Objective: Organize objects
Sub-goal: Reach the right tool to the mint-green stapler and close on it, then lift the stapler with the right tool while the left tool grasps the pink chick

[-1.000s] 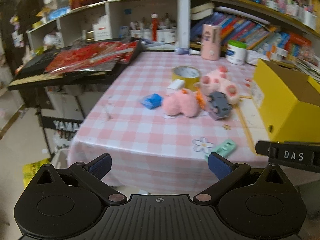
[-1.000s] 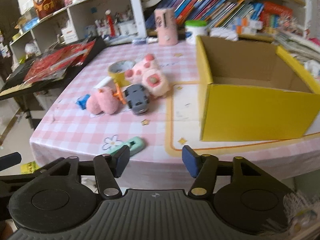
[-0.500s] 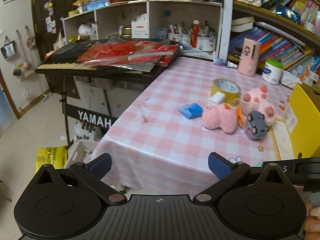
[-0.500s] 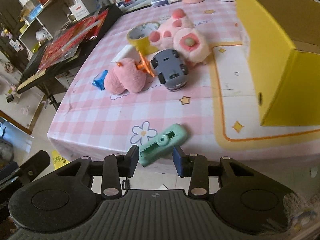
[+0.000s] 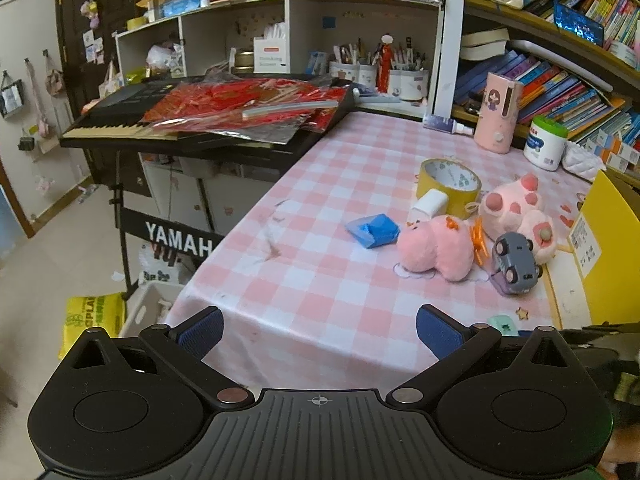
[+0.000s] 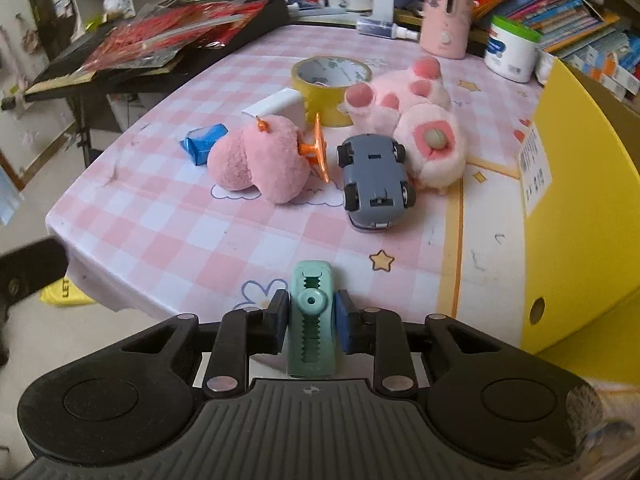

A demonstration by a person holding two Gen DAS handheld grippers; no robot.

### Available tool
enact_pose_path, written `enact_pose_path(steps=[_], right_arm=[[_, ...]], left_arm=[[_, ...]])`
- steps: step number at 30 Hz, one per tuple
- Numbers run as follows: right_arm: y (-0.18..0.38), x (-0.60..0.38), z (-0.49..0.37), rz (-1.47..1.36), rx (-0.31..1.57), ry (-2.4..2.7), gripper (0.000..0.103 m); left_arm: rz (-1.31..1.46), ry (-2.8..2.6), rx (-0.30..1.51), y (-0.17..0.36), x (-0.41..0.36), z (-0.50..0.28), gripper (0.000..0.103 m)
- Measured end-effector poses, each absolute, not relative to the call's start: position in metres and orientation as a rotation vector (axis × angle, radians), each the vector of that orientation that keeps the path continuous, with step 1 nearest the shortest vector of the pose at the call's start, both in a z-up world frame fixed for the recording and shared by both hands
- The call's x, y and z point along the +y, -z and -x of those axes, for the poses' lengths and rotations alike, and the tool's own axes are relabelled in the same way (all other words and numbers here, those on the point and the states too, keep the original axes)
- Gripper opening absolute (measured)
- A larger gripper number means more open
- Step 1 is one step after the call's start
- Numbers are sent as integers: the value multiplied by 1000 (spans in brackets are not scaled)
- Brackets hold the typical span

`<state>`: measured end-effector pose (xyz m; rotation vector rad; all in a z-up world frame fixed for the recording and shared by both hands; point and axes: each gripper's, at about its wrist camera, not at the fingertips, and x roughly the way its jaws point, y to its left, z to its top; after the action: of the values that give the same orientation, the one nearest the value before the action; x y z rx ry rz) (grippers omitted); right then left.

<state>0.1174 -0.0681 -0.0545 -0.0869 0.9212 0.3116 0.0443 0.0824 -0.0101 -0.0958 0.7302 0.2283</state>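
Note:
My right gripper (image 6: 311,316) is shut on a mint green toothed clip (image 6: 311,320) at the table's front edge. Beyond it lie a grey toy car (image 6: 374,180), a pink plush with orange feet (image 6: 264,164), pink paw slippers (image 6: 416,120), a blue packet (image 6: 202,142), a white block (image 6: 276,106) and a yellow tape roll (image 6: 332,84). The yellow cardboard box (image 6: 576,184) stands to the right. My left gripper (image 5: 320,330) is open and empty, off the table's front left corner. The same toys show in the left wrist view, with the car (image 5: 514,262) at the right.
A keyboard (image 5: 168,120) covered with red packets juts over the table's left side. A pink dispenser (image 6: 446,12), a white jar (image 6: 510,48) and bookshelves (image 5: 560,80) line the back. A yellow bag (image 5: 90,318) and white bin (image 5: 156,304) sit on the floor.
My right gripper closed in on the green clip and shut on it, which turned lengthwise between the fingers. My left gripper drew back and swung left, staying open.

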Motion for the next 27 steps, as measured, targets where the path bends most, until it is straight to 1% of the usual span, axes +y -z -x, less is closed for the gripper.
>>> enact_pose_path(steps=[3, 11, 15, 18, 22, 27], right_arm=[[41, -81, -123, 71, 877, -300, 23], [-17, -115, -132, 72, 587, -240, 23], [-36, -128, -142, 76, 494, -244, 23], [-43, -134, -151, 81, 472, -262, 23], [-43, -139, -163, 82, 492, -277, 23], [-36, -142, -170, 76, 530, -287, 23]], left_arm=[[117, -207, 729, 10, 80, -59, 103], [114, -101, 744, 18, 53, -114, 102], [138, -65, 762, 26, 42, -143, 101], [105, -41, 808, 37, 33, -162, 101], [29, -41, 858, 49, 22, -178, 100], [36, -43, 864, 54, 18, -187, 100]])
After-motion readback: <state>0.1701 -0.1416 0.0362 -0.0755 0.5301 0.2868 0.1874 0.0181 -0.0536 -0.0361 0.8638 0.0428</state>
